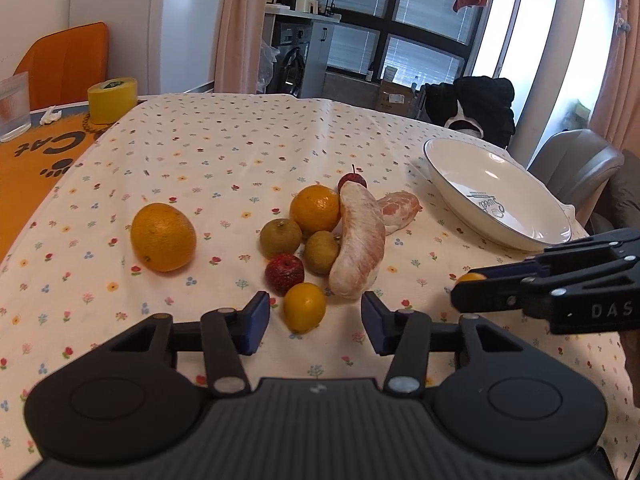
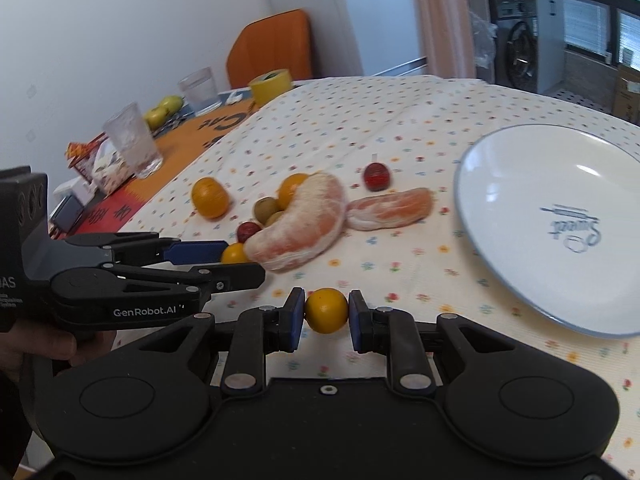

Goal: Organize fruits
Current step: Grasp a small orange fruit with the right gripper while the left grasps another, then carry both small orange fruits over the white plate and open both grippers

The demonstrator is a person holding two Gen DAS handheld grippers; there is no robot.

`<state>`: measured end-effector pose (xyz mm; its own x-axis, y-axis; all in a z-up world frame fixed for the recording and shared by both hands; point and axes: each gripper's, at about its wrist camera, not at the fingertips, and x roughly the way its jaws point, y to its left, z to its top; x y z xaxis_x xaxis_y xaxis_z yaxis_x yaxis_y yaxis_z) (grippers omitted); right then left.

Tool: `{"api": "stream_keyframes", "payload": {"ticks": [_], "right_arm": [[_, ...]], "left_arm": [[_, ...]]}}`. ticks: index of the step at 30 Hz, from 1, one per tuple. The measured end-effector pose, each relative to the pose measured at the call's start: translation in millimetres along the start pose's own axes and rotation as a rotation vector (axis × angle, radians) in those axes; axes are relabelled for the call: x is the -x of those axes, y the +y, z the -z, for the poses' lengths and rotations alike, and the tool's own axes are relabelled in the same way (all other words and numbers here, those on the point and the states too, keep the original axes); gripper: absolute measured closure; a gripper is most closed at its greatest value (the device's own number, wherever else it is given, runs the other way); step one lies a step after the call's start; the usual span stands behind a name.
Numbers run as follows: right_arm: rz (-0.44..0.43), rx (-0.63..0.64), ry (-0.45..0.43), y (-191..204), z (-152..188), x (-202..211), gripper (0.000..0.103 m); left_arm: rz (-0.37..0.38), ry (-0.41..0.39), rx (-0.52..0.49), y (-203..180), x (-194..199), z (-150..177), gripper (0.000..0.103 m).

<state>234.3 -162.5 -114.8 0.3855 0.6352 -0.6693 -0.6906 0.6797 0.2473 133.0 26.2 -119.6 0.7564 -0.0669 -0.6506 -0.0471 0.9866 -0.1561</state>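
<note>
Carrying step: right gripper (image 2: 326,312) pinches a kumquat (image 2: 326,310) between its pads. Plate (image 2: 520,184) sits ahead-right, empty; next, swing over and release. Left gripper (image 1: 316,320) gapes empty, second kumquat (image 1: 305,307) between its fingertips.

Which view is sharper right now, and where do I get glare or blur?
Left wrist view: sharper, the fruit pile crisp; bright windows behind wash out, with a soft sheen on the plate. Right wrist view: softer, plate rim and far fruit smeared, the small orange fruit in the right gripper fairly clear. Both bend straight lines at the edges.
</note>
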Motion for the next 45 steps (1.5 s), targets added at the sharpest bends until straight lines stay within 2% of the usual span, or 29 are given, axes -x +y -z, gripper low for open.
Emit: {"api": "stream_keyframes", "payload": {"ticks": [2, 3, 6, 20, 29, 45], "right_arm": [[0.007, -0.009, -0.007, -4, 1, 3, 0.081], [0.010, -0.015, -0.011, -6, 2, 5, 0.081], [0.019, -0.032, -0.019, -12, 3, 7, 0.081], [0.025, -0.064, -0.070, -25, 4, 19, 0.081], [0.054, -0.094, -0.114, -40, 3, 33, 0.081], [0.147, -0.166, -0.200, -70, 5, 60, 0.081]], "left_arm": [[-0.009, -0.008, -0.004, -1, -2, 0, 0.059], [-0.011, -0.012, -0.002, -1, -3, 0, 0.067], [-0.015, -0.014, 0.003, -1, -3, 0, 0.082], [-0.013, -0.047, 0.010, -7, 18, -5, 0.082], [0.004, -0.078, -0.030, -23, 20, -21, 0.082], [0.100, -0.083, -0.116, -68, -4, -45, 0.082]]}}
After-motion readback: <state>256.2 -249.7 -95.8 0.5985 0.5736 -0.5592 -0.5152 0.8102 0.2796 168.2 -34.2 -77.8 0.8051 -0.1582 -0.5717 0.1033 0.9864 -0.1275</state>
